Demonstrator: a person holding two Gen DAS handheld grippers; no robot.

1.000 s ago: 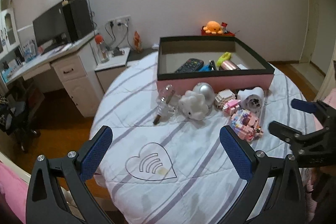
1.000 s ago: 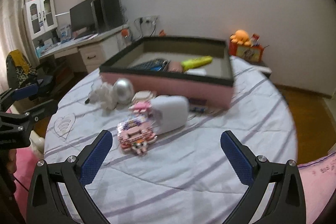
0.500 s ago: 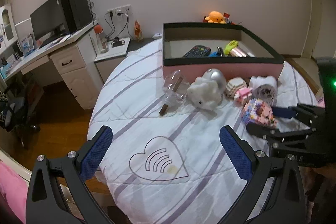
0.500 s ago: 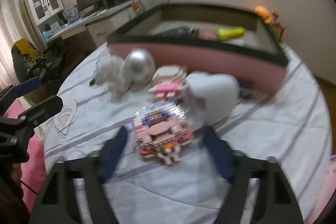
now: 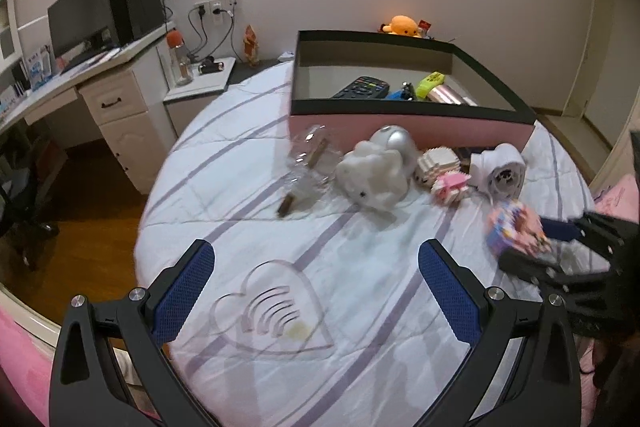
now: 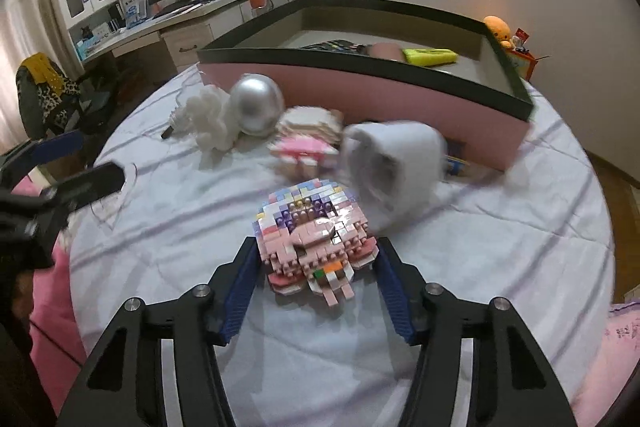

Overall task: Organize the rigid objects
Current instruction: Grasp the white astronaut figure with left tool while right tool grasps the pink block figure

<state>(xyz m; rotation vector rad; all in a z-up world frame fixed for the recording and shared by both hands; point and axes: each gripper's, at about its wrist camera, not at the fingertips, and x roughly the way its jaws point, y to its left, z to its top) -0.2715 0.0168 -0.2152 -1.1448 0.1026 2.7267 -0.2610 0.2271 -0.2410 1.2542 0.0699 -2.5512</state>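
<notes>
My right claw (image 6: 316,281) has just been closing round the brick figure (image 6: 314,241) on the near bed (image 6: 500,267); pads look touching, so grabbing. Left claw (image 5: 316,291) apart, empty. Next: lift, carry to far box (image 6: 360,83).

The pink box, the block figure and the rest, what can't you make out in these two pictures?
- Pink box: its near wall hides part of the floor in both views.
- White roll: motion-blurred in the right wrist view.
- Block figure: blurred in the left wrist view; whether the right gripper pads press it is unclear.
</notes>
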